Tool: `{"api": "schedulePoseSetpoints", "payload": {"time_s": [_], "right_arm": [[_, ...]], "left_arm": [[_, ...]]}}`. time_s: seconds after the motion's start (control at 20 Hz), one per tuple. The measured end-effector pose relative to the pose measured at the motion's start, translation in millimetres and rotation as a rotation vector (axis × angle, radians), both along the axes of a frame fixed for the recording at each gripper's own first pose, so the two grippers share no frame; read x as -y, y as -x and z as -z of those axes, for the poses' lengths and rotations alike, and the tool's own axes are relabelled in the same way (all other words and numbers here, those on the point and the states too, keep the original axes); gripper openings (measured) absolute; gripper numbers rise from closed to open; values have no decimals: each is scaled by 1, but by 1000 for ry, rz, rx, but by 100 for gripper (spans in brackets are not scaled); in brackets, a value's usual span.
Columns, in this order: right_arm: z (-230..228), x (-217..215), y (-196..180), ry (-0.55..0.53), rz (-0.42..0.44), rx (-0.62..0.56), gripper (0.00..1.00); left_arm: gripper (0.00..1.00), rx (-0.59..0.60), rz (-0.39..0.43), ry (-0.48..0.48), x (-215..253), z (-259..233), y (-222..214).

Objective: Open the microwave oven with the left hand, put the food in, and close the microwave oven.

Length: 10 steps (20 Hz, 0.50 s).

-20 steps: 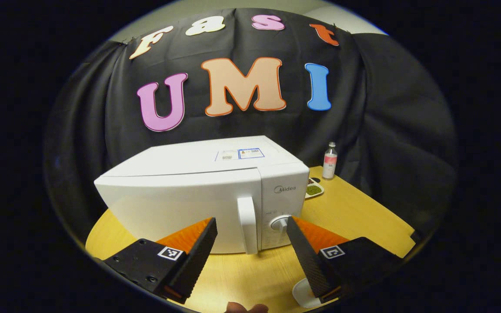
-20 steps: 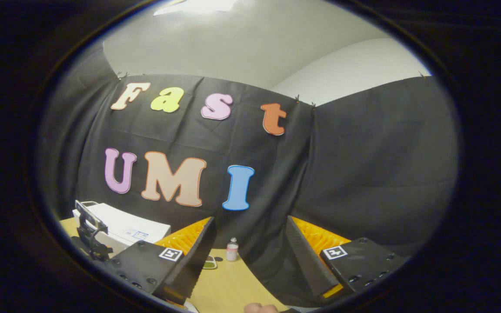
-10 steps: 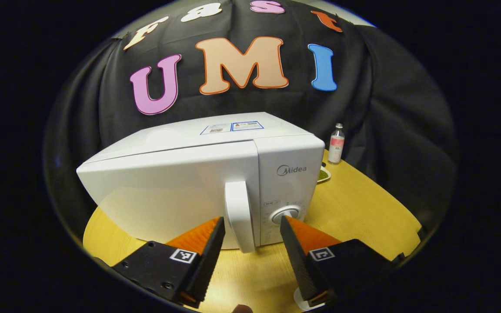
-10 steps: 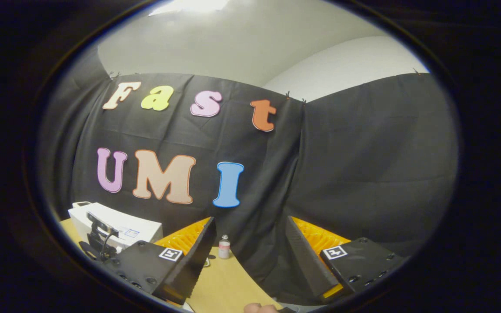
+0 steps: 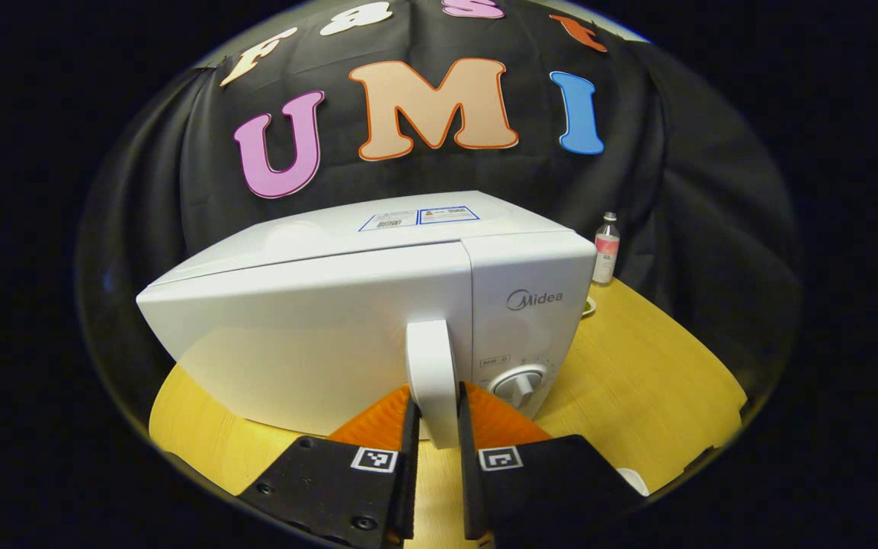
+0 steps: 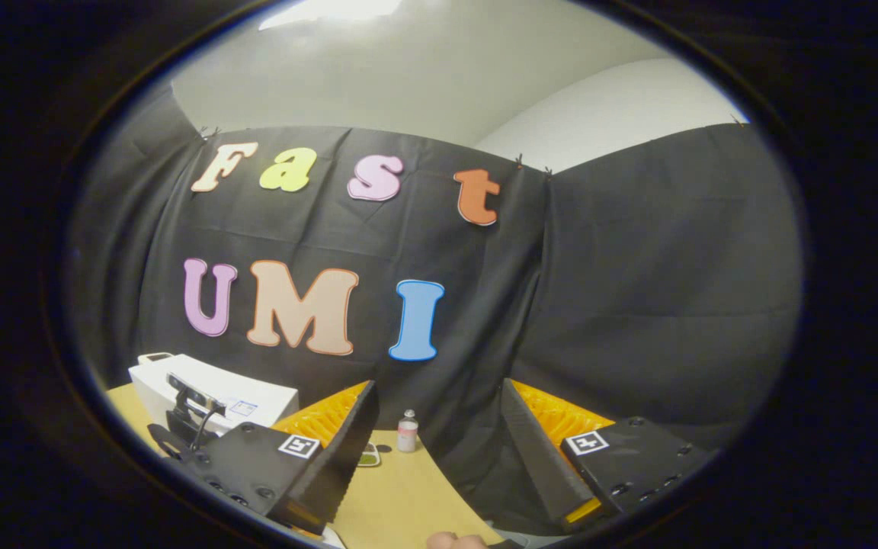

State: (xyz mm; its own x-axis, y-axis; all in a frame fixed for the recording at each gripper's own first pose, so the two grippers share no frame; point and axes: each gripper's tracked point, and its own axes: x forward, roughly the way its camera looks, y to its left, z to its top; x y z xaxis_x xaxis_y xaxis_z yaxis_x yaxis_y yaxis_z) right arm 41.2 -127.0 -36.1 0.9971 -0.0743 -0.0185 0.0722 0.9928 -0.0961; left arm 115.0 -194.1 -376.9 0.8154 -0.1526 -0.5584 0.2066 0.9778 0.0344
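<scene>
Left gripper: its two fingers are pinched tight on the handle of the microwave, one finger on each side.
Handle: white and upright, on the right edge of the door, just left of the panel with the knob.
Door: shut flat against the microwave.
Microwave: white, sitting on the table in front of the black cloth wall.
Right gripper: fingers spread wide, nothing between them. It is up in the air over the table's edge, pointing at the cloth wall.
Bottle: small and clear, standing upright on the table near the back, to the right of the microwave.
Food: a little plate with something green on it lies on the table near the bottle. In the left gripper view it peeks out behind the microwave's right corner.
Other things: in the right gripper view the microwave is far off at the lower left, with the left gripper's black frame in front of it.
</scene>
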Motion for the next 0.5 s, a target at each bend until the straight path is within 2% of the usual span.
{"api": "schedulePoseSetpoints", "payload": {"time_s": [0.05, 0.1, 0.35, 0.4, 0.5], "right_arm": [[0, -1, -1, 4, -5, -2, 96], [0, -3, 0, 6, -10, -4, 100], [-5, -9, 3, 7, -25, 6, 100], [-6, -10, 4, 11, -25, 8, 96], [-6, -9, 6, 19, -27, 10, 100]], "left_arm": [[23, 3, 1, 3, 1, 0, -3], [20, -8, 1, -1, 0, 0, -2], [17, -28, -8, 32, 1, 0, 0], [16, -30, -3, 30, 1, 0, 1], [13, -29, 1, 40, 1, -1, 1]]}}
